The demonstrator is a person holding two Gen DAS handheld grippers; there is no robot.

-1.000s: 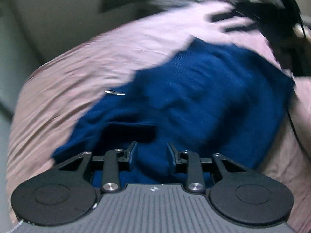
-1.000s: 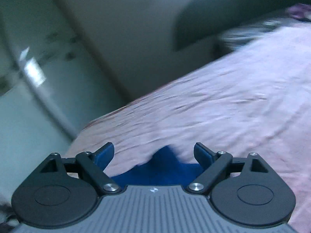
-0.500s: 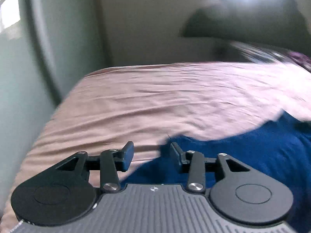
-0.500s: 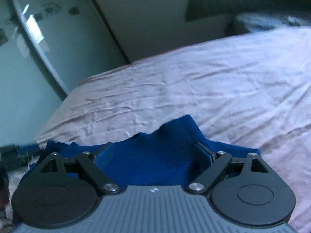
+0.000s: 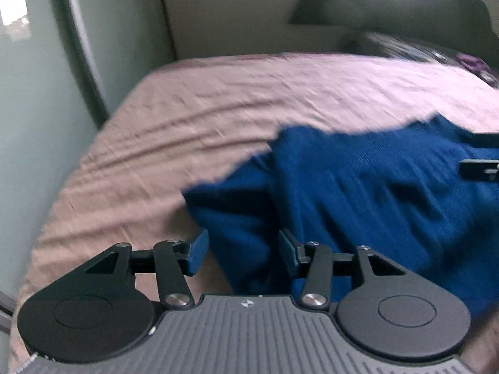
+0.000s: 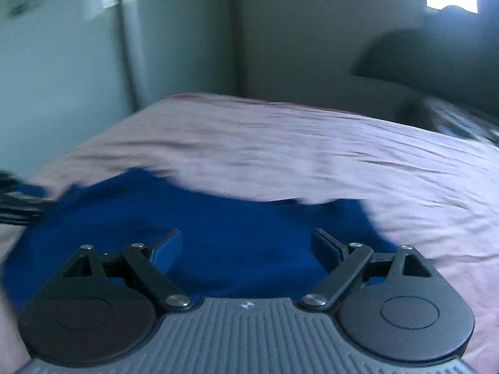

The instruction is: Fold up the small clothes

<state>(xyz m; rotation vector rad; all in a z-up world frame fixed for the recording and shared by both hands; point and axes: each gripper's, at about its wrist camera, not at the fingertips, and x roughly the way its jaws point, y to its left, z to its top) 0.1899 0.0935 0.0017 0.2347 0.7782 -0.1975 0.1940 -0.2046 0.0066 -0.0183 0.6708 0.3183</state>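
A dark blue knit garment [image 5: 358,193] lies spread on a pink bedsheet [image 5: 218,118]. In the left wrist view my left gripper [image 5: 243,249] is open and empty, just above the garment's left edge. In the right wrist view the garment [image 6: 243,227] fills the area under my right gripper [image 6: 248,246], which is wide open and empty above the cloth. The right gripper's fingers [image 5: 480,168] show at the right edge of the left wrist view. The left gripper shows blurred at the left edge of the right wrist view [image 6: 15,199]. Both views are motion-blurred.
The pink bed [image 6: 312,143] extends far beyond the garment. A pale wardrobe door [image 5: 37,109] stands left of the bed. A dark headboard or pillow [image 6: 436,62] and patterned bedding [image 5: 421,50] lie at the far right.
Both grippers have moved nearer to the garment, which now fills more of each view. The left gripper's jaws have spread wider. The right gripper stays wide open.
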